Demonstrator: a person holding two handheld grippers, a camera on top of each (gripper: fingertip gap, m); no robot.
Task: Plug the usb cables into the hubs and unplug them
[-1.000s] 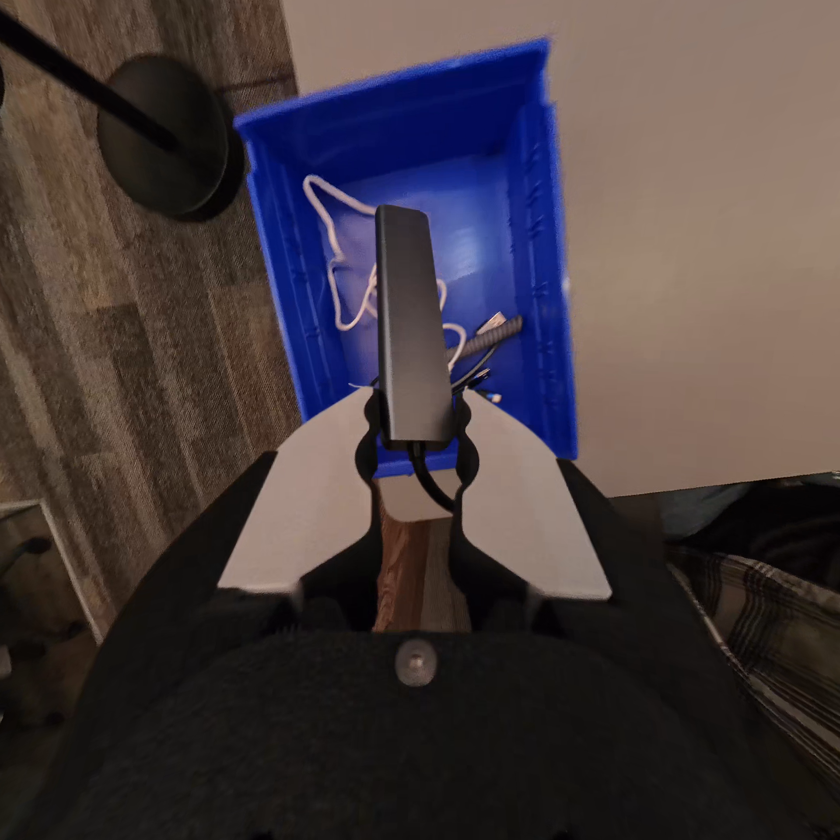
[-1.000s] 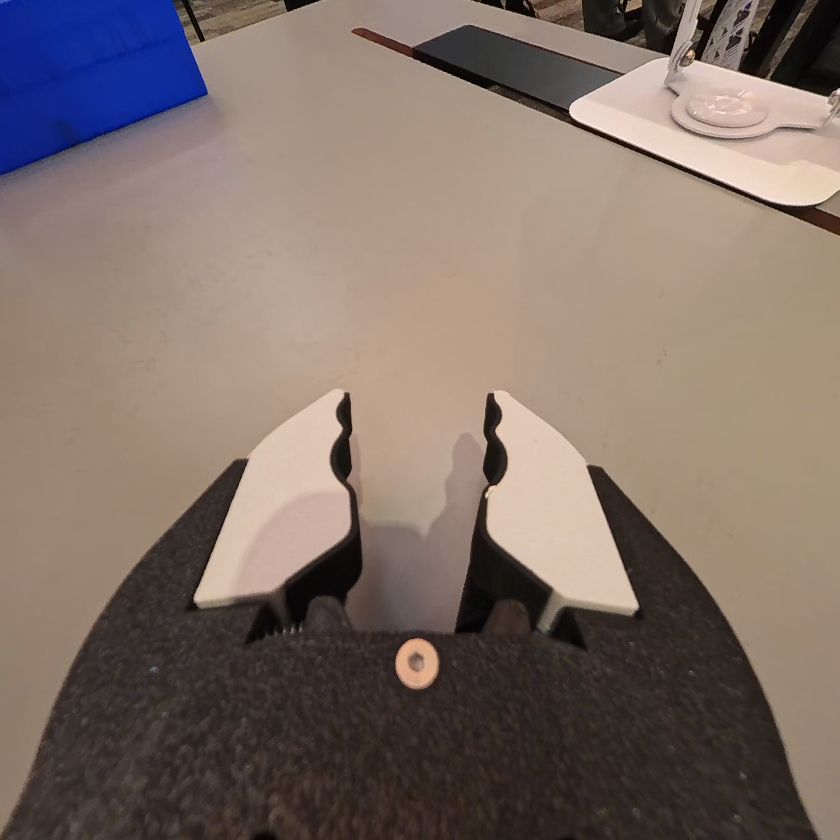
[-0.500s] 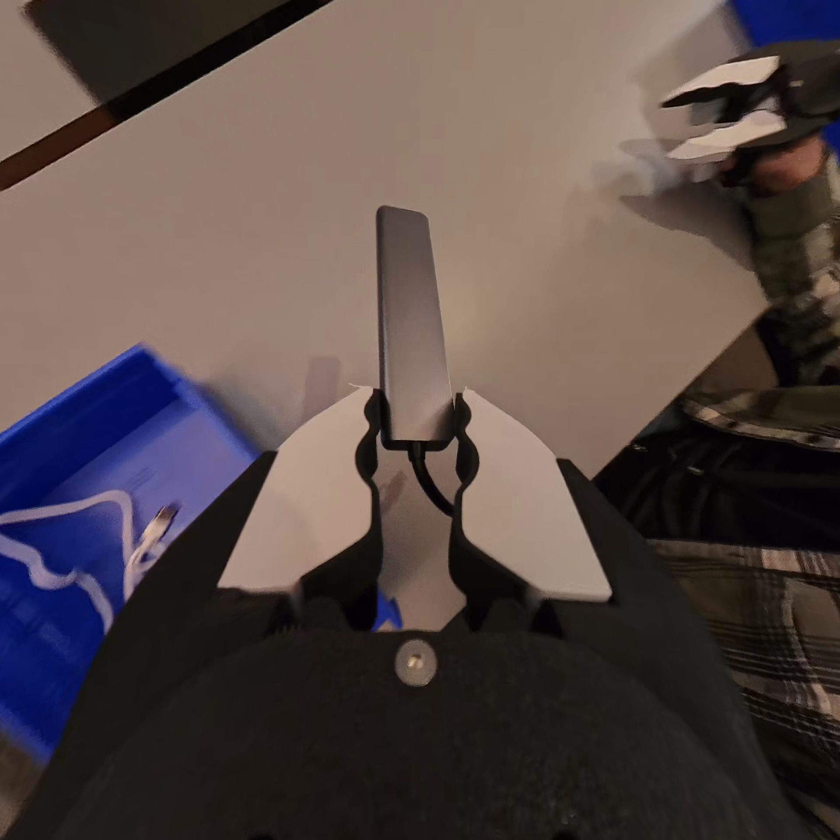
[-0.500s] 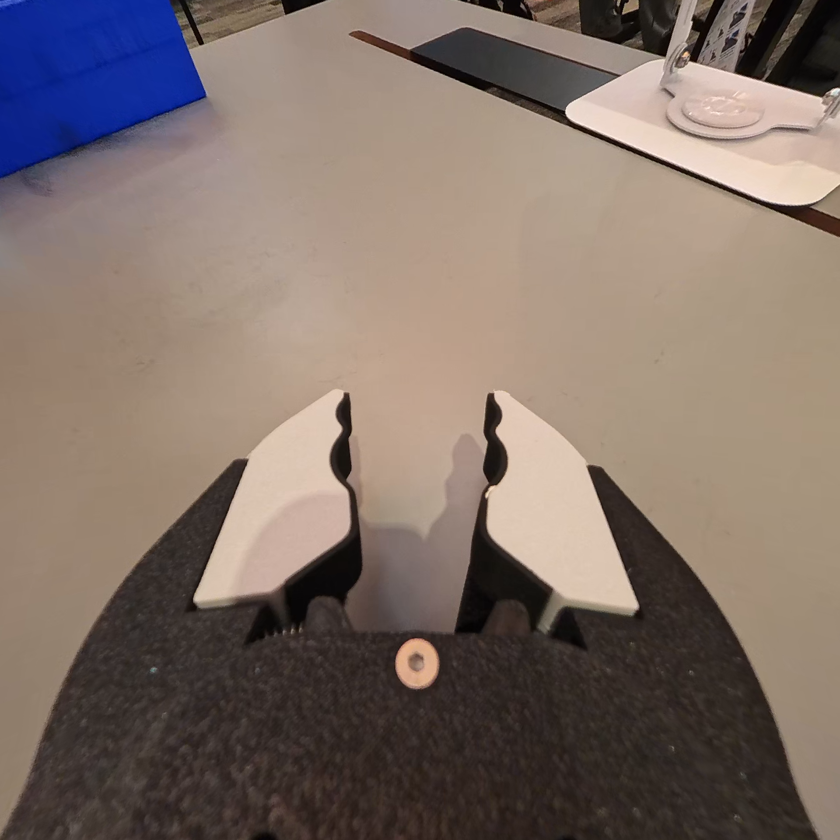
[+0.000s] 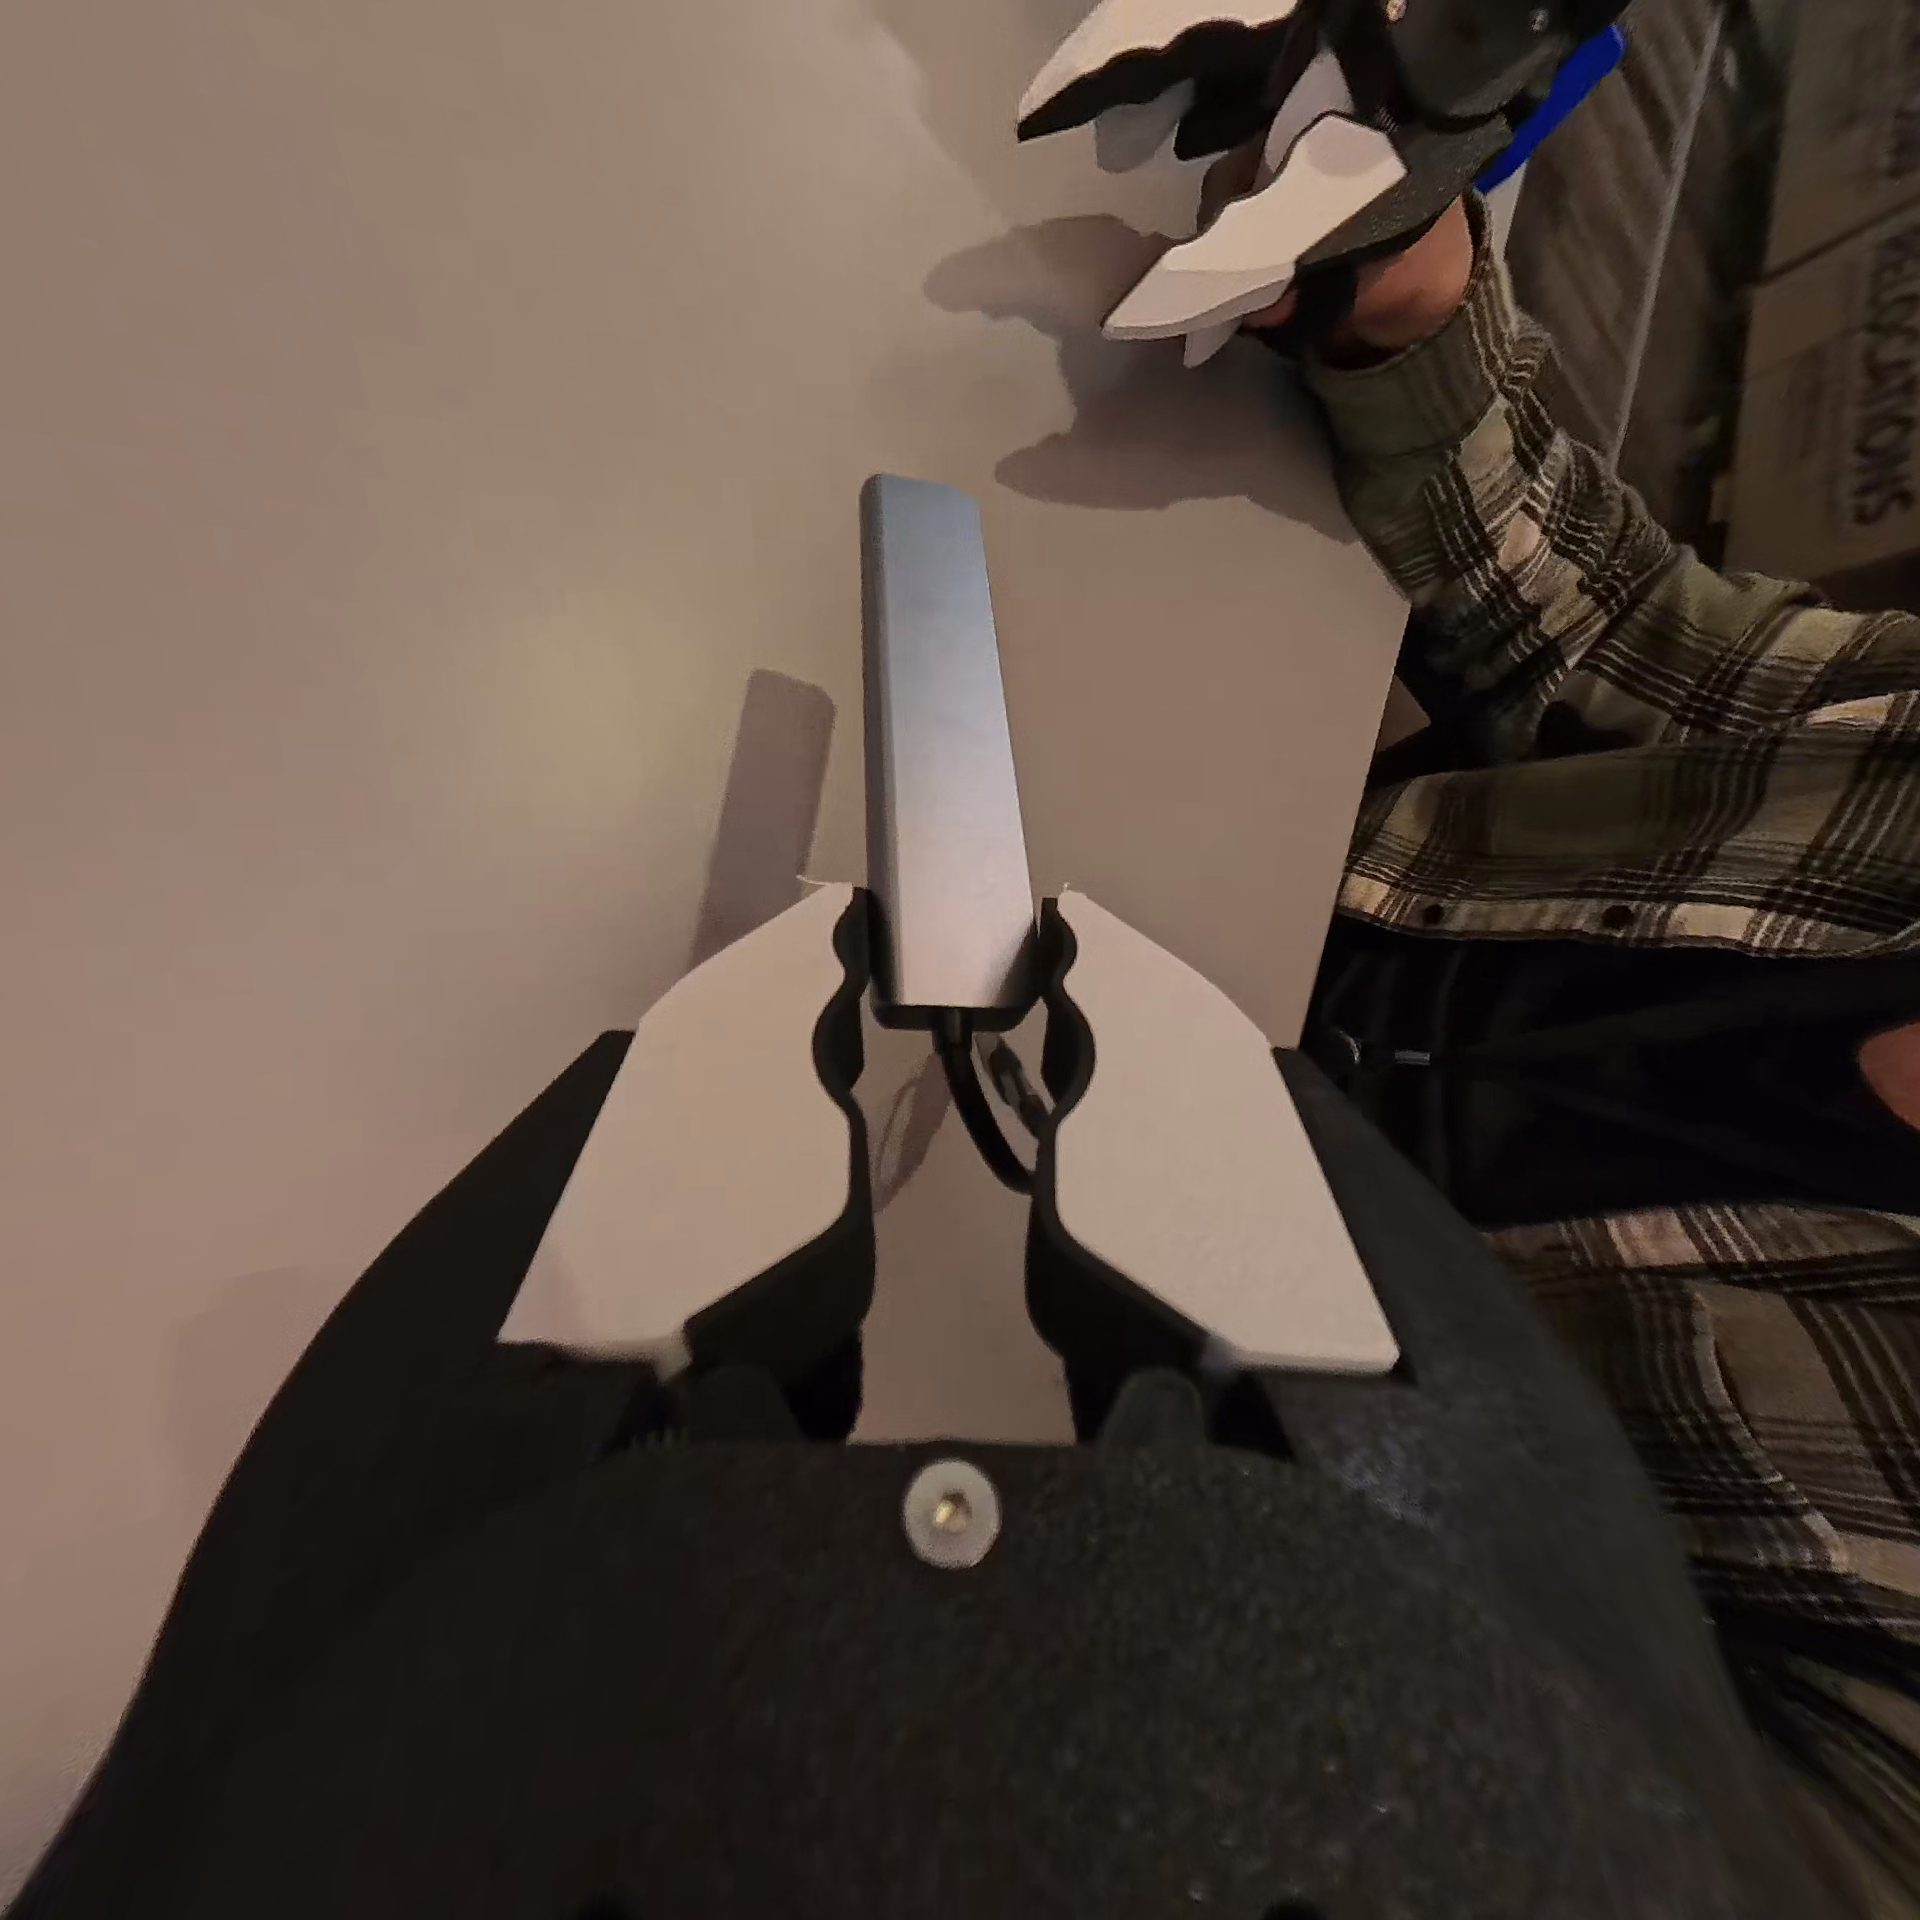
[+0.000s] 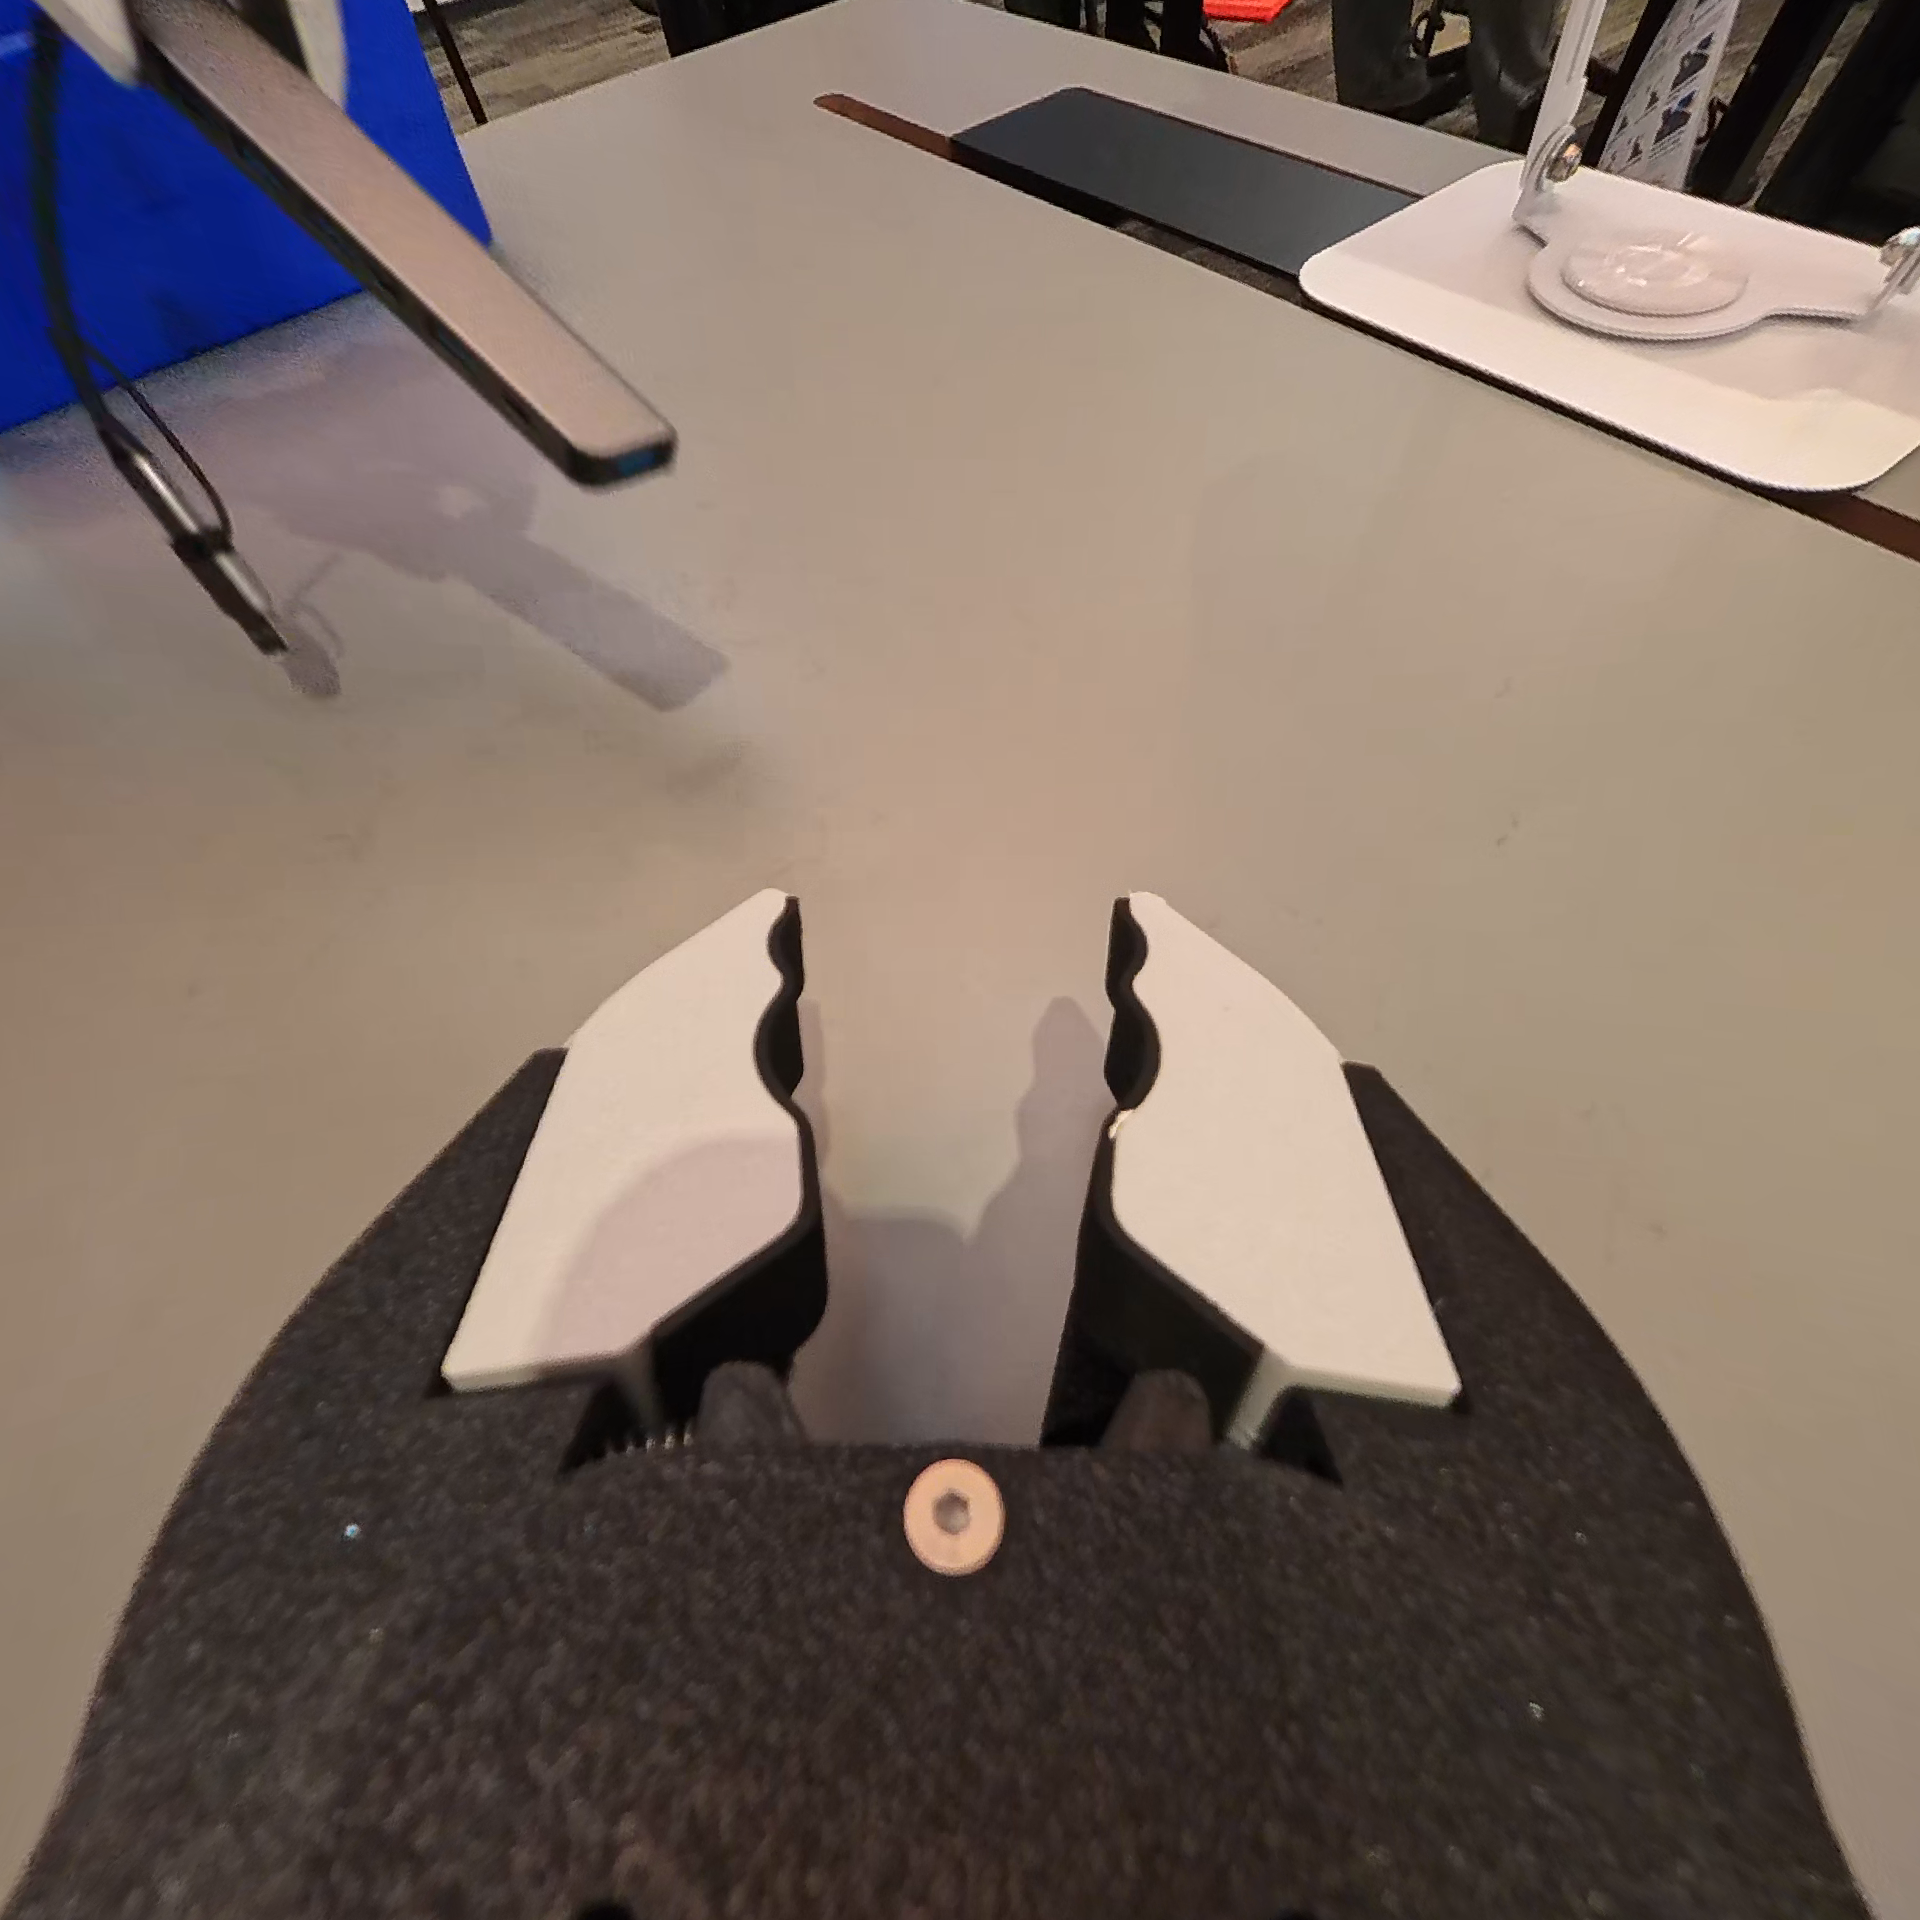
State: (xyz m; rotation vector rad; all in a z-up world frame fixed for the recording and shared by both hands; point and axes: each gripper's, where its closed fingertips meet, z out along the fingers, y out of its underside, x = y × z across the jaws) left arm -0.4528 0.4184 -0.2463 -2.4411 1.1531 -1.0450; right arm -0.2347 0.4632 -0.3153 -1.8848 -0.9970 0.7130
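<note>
My left gripper (image 5: 948, 914) is shut on the near end of a slim dark grey USB hub (image 5: 935, 727) and holds it above the grey table (image 5: 364, 520). The hub's short black cable (image 5: 982, 1122) hangs down behind the pads. In the right wrist view the hub (image 6: 436, 281) slants down from the upper left, its cable and plug (image 6: 208, 551) dangling near the table. My right gripper (image 6: 956, 914) is open and empty, low over the table. It also shows in the left wrist view (image 5: 1174, 177) at the upper right.
A blue bin (image 6: 156, 239) stands at the far left of the table. A black pad (image 6: 1174, 177) and a white stand base (image 6: 1621, 343) lie at the far right. A person's plaid sleeve (image 5: 1558, 675) and the table's edge (image 5: 1361, 779) are on the right.
My left gripper has carried the hub away from above the blue bin and over the table toward my right gripper. The hub has come into the right wrist view. The right gripper has hardly moved.
</note>
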